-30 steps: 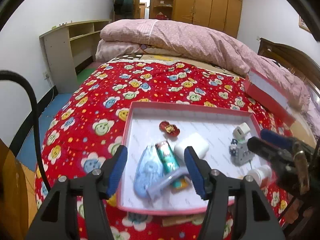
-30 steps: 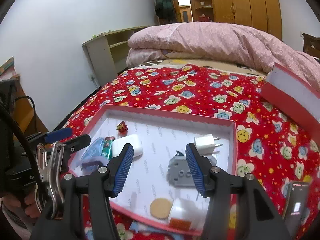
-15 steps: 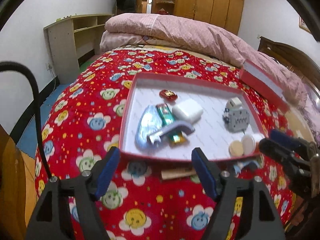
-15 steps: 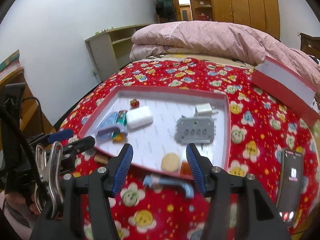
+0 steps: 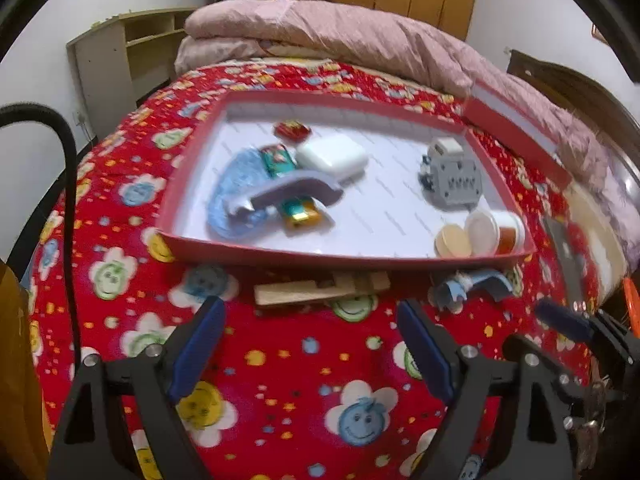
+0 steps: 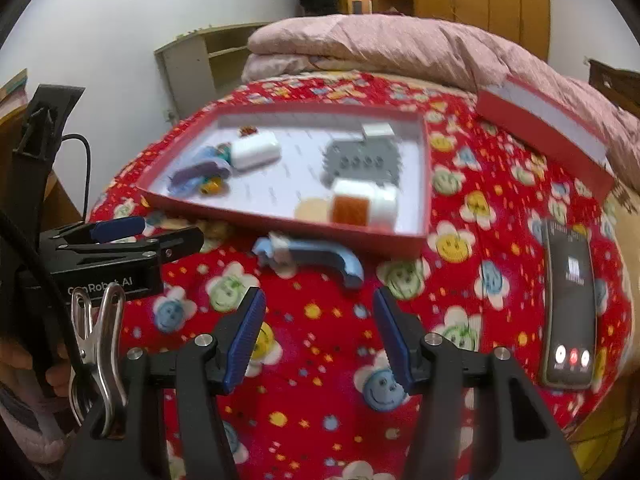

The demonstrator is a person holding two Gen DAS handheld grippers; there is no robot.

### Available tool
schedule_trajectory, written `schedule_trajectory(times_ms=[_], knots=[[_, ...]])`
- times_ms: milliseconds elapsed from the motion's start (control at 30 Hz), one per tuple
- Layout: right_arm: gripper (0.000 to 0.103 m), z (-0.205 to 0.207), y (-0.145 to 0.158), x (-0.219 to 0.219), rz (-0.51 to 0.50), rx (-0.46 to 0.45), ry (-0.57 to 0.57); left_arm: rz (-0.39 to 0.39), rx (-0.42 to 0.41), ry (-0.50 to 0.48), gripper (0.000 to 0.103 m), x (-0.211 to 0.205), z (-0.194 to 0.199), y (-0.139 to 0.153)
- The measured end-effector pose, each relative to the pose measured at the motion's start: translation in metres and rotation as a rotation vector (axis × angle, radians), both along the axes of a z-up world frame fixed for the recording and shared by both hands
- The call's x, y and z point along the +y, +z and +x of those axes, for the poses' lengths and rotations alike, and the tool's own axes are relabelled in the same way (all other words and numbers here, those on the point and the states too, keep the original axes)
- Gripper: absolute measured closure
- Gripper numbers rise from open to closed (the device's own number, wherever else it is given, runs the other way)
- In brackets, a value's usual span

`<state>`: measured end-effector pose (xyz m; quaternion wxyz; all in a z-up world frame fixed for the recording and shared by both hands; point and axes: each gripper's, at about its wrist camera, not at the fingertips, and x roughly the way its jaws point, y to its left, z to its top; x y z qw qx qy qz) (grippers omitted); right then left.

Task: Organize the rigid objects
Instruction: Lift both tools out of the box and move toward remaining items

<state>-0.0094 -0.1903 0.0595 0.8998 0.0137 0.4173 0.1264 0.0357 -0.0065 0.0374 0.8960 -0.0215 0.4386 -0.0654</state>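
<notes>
A red box tray [image 5: 188, 152] [image 6: 424, 184] lies on the bed and holds a white case [image 5: 332, 156], a grey block [image 5: 454, 182], a purple curved piece [image 5: 288, 192], a small red toy [image 5: 292, 130] and jar lids [image 5: 480, 232]. On the bedspread in front of it lie a wooden clothespin [image 5: 320, 288] and a blue curved piece [image 6: 312, 258] [image 5: 472, 286]. My left gripper [image 5: 312, 348] is open and empty, short of the clothespin. My right gripper [image 6: 318, 334] is open and empty, just short of the blue piece.
A red box lid [image 6: 544, 128] lies at the back right by a folded pink quilt [image 6: 380, 48]. A phone [image 6: 570, 304] lies on the bedspread to the right. A shelf unit [image 5: 120, 68] stands against the left wall.
Both grippers have pulled back from over the tray toward the bed's near edge. The clothespin and blue piece in front of the tray have come into view.
</notes>
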Motion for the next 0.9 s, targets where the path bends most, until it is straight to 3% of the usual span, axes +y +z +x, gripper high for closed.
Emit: schedule_trajectory(times_ms=[100,333,567,667,800,900], knots=[[0.046,0.000,-0.009,-0.006,0.006,0.018,-0.016,-0.006,0.023,0.000,0.012,-0.008,0.006,-0.008],[0.046,0.002,-0.022,-0.010,0.017,0.037,-0.027,0.004,-0.015,0.052,0.009,-0.012,0.015,-0.011],[0.034,-0.002,-0.026,-0.004,0.007,0.011,-0.015,0.048,-0.038,0.083,0.010,-0.019,0.020,-0.014],[0.030,-0.003,-0.026,-0.001,0.003,0.001,-0.012,0.094,-0.054,0.079,0.014,-0.023,0.017,-0.016],[0.026,-0.003,-0.028,0.003,-0.010,-0.010,-0.010,0.084,-0.064,0.088,0.022,-0.019,0.014,-0.015],[0.023,-0.004,-0.028,0.003,-0.002,-0.018,-0.011,0.066,-0.063,0.082,0.022,-0.015,0.013,-0.014]])
